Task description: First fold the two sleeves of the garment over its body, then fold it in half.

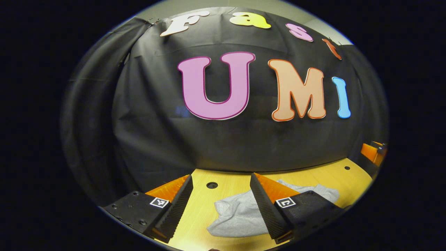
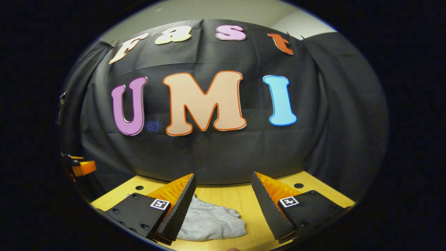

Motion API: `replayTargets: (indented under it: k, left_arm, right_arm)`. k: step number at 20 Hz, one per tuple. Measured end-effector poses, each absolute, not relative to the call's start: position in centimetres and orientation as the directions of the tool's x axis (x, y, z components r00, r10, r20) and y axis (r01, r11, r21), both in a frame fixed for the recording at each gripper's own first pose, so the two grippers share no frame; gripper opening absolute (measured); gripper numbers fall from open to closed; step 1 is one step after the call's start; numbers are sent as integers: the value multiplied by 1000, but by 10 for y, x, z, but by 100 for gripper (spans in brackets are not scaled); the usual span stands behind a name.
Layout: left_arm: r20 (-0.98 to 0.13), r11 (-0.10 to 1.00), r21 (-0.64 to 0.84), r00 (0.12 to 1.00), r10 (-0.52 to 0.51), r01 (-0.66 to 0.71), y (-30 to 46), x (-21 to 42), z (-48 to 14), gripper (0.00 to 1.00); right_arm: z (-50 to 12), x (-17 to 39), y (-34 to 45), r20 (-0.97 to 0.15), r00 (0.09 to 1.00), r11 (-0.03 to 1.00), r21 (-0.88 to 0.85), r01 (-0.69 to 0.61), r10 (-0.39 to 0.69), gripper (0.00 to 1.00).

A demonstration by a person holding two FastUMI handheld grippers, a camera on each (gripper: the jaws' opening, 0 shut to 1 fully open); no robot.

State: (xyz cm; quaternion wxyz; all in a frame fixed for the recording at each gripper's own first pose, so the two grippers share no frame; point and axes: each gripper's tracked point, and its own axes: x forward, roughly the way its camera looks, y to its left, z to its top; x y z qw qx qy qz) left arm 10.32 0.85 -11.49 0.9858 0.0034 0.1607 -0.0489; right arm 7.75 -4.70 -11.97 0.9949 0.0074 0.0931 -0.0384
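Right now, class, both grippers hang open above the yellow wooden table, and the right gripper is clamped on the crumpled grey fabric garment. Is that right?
Not quite. In the right gripper view, the right gripper is open with nothing between its fingers; the crumpled grey fabric garment lies loose on the yellow wooden table. The left gripper hangs open too.

Soft matt knit cloth garment (image 1: 240, 212) lying below the open fingers; table (image 1: 205, 209) under it showing smooth, slightly glossy wood grain; finger pads (image 2: 181, 209) looking ribbed, matt, rubbery.
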Motion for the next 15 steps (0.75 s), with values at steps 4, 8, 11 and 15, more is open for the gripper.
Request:
replayTargets:
  k: [4,8,11,15]
  left_arm:
    - [-288,997,-31,954,-80,74,9,89,-100,95]
    - [-266,998,-40,962,-54,45,12,85,-93,95]
    - [-250,999,-16,967,-44,42,16,83,-89,95]
    - [-258,999,-12,965,-44,42,17,82,-88,94]
  right_arm:
    - [-108,63,-40,-152,986,997,13,71,-68,99]
    - [-106,52,-38,-152,986,997,35,74,-68,99]
    - [-111,49,-38,-164,984,997,27,72,-66,97]
    - [-113,47,-31,-189,980,997,35,67,-60,99]
